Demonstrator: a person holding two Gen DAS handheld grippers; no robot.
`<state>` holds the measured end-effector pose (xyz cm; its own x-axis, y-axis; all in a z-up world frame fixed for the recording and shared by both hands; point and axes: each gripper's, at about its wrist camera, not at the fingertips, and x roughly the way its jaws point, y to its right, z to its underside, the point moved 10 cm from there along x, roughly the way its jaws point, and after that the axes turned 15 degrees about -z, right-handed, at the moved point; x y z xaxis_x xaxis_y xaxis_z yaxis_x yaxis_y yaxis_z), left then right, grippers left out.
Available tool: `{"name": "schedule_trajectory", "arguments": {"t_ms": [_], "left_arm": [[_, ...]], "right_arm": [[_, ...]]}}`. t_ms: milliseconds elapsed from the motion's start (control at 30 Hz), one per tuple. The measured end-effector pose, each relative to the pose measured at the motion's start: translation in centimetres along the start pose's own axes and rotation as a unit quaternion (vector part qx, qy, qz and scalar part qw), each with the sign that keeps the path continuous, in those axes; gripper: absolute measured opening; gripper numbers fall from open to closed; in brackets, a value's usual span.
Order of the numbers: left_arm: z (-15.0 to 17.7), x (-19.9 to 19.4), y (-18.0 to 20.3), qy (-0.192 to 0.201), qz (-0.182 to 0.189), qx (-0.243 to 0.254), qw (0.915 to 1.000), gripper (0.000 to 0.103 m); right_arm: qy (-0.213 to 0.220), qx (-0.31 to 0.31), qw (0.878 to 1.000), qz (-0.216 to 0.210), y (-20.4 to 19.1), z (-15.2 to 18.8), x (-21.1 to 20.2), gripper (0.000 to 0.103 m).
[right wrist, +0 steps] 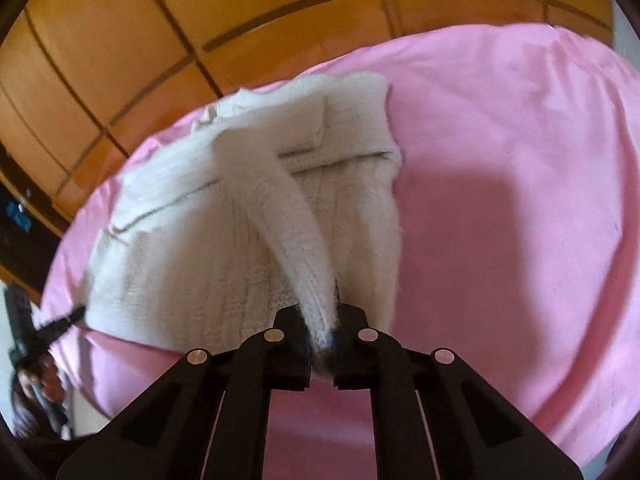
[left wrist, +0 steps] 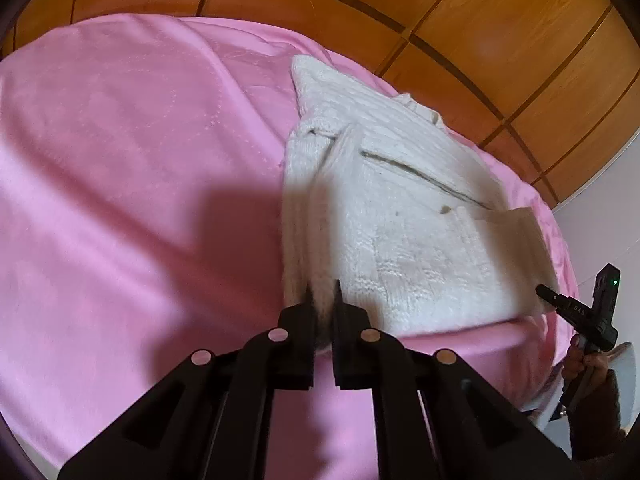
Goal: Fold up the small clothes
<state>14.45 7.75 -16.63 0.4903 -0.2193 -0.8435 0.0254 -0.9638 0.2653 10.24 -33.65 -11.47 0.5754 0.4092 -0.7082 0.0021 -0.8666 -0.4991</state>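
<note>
A white knitted sweater (left wrist: 400, 200) lies partly folded on a pink bedsheet (left wrist: 120, 160). My left gripper (left wrist: 323, 296) is shut on the sweater's near left edge, with a ridge of knit pinched between its black fingers. In the right wrist view the sweater (right wrist: 172, 248) fills the middle, and one sleeve (right wrist: 272, 208) runs from the body down into my right gripper (right wrist: 320, 306), which is shut on the sleeve's end. The right gripper (left wrist: 560, 300) also shows at the sweater's near right corner in the left wrist view. The left gripper (right wrist: 68, 316) appears blurred at the left.
The pink sheet (right wrist: 500, 200) stretches wide to the right of the sweater. A wooden panelled wardrobe (left wrist: 480, 40) stands behind the bed. A person's hand (left wrist: 584, 360) holds the right gripper's handle off the bed's near right edge. A pale wall (left wrist: 600, 232) is at the right.
</note>
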Motion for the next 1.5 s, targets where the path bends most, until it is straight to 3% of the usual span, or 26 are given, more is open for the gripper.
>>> {"name": "schedule_trajectory", "arguments": {"t_ms": [133, 433, 467, 500, 567, 600, 667, 800, 867, 967, 1033, 1100, 1133, 1167, 1500], "left_arm": [[1.7, -2.4, -0.4, 0.000, 0.022, -0.014, 0.9997, 0.004], [8.1, -5.0, -1.6, -0.041, 0.027, -0.016, 0.9986, 0.006], [7.7, -5.1, -1.9, -0.030, 0.008, -0.014, 0.9994, 0.010], [7.1, -5.2, -2.3, -0.020, -0.011, -0.016, 0.9996, 0.020], [5.7, -6.0, -2.7, 0.005, -0.021, -0.017, 0.9996, 0.029], [4.5, -6.7, -2.9, 0.027, -0.032, -0.018, 0.9989, 0.029], [2.8, -7.8, -1.6, 0.056, -0.017, 0.006, 0.9983, 0.029], [1.3, -7.3, 3.7, 0.067, 0.017, 0.088, 0.9937, 0.032], [1.5, -5.9, 6.5, 0.053, 0.035, 0.129, 0.9896, 0.040], [2.2, -1.9, 8.7, 0.012, 0.021, 0.186, 0.9823, 0.044], [3.1, 0.3, 8.9, -0.010, -0.001, 0.190, 0.9818, 0.044], [3.1, 1.3, 8.9, -0.014, 0.004, 0.185, 0.9826, 0.042], [3.0, 1.3, 8.8, -0.010, 0.002, 0.179, 0.9838, 0.023], [3.0, 1.1, 8.6, -0.004, 0.000, 0.172, 0.9851, 0.005], [0.7, -4.4, 8.4, 0.083, 0.028, 0.134, 0.9870, 0.003]], "right_arm": [[0.016, 0.021, 0.999, -0.022, -0.7, 1.5, -3.0, 0.005], [-0.020, 0.050, 0.998, -0.024, 0.6, 6.8, -6.4, 0.006], [-0.014, 0.048, 0.999, -0.015, 0.8, 6.5, -6.5, 0.009], [-0.005, 0.044, 0.999, 0.001, 1.0, 6.0, -6.6, 0.019], [0.018, 0.029, 0.999, 0.027, 1.0, 4.5, -7.4, 0.037], [0.034, 0.008, 0.999, 0.038, 0.5, 3.4, -7.9, 0.039], [0.038, -0.025, 0.998, 0.032, -1.1, 2.2, -8.0, 0.039], [-0.001, -0.094, 0.995, 0.011, -5.3, 1.4, -4.3, 0.039], [-0.024, -0.127, 0.991, 0.020, -6.3, 1.3, -1.5, 0.039], [-0.061, -0.153, 0.985, 0.047, -5.9, 1.4, 2.0, 0.039], [-0.086, -0.149, 0.983, 0.059, -5.1, 1.5, 4.3, 0.039], [-0.100, -0.157, 0.980, 0.068, -4.5, 2.0, 5.7, 0.035], [-0.095, -0.158, 0.981, 0.068, -4.5, 2.0, 5.8, 0.029], [-0.092, -0.160, 0.981, 0.066, -4.7, 2.0, 5.8, 0.007], [-0.025, -0.166, 0.985, 0.048, -7.2, 0.0, 1.6, 0.004]]}}
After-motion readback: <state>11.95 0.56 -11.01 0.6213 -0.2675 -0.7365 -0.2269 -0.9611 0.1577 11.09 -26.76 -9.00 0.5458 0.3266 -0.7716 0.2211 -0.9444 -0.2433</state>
